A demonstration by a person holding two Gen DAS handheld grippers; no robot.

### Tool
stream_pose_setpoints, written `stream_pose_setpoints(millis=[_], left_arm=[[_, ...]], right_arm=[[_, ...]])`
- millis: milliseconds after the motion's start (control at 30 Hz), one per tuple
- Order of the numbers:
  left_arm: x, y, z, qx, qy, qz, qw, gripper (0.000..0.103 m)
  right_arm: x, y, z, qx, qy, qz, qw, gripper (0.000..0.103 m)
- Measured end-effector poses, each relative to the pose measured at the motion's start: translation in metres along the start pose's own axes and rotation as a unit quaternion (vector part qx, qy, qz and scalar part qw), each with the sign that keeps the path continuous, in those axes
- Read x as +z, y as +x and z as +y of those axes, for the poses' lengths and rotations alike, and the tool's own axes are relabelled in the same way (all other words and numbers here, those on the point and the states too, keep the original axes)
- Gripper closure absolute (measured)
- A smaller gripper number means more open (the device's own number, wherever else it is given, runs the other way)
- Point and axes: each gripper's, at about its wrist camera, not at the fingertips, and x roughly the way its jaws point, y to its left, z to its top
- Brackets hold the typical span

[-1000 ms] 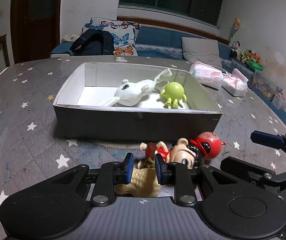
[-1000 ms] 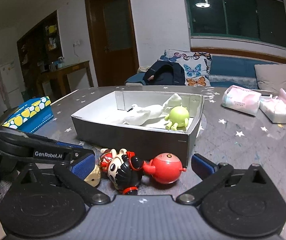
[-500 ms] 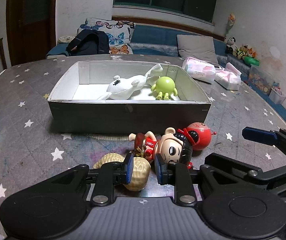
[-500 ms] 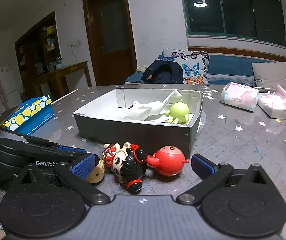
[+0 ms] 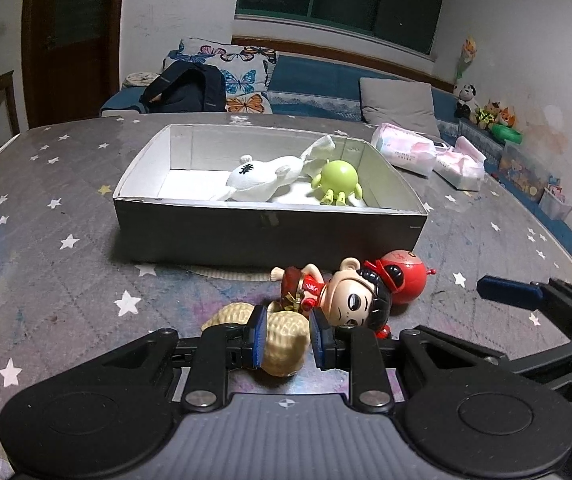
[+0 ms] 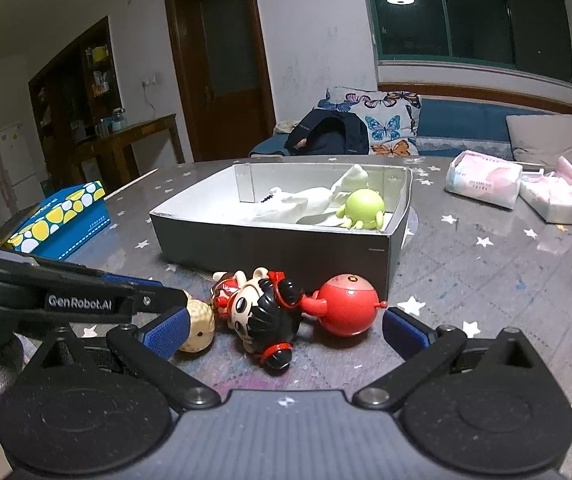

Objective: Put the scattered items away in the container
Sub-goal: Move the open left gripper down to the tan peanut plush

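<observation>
A grey open box (image 5: pixel 270 236) holds a white plush toy (image 5: pixel 258 180) and a green ball toy (image 5: pixel 338 178). In front of it lie a tan peanut toy (image 5: pixel 282 340), a big-headed doll in red (image 5: pixel 342 300) and a red ball toy (image 5: pixel 402 284). My left gripper (image 5: pixel 285 338) has its pads narrowly apart around the peanut's near end, seemingly touching it. My right gripper (image 6: pixel 284 326) is wide open behind the doll (image 6: pixel 262 312) and the red ball (image 6: pixel 344 306); the peanut (image 6: pixel 198 326) sits by its left finger.
A blue spotted tissue box (image 6: pixel 60 222) stands on the left of the star-patterned table (image 5: pixel 66 272). Two pink tissue packs (image 5: pixel 406 150) lie at the back right. A sofa with cushions and a backpack stands beyond the table.
Both grippers have drawn back and risen from the toys. The peanut now shows more fully between the left pads. The toys themselves stay in place.
</observation>
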Motion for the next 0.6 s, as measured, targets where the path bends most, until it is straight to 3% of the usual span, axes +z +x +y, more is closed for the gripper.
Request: stream_pose_setpoints(millis=[600], left_arm=[[0.007, 0.007, -0.009, -0.013, 0.014, 0.007, 0.9998, 0.078]], right_arm=[[-0.003, 0.012, -0.005, -0.022, 0.017, 0.018, 0.999, 0.0]])
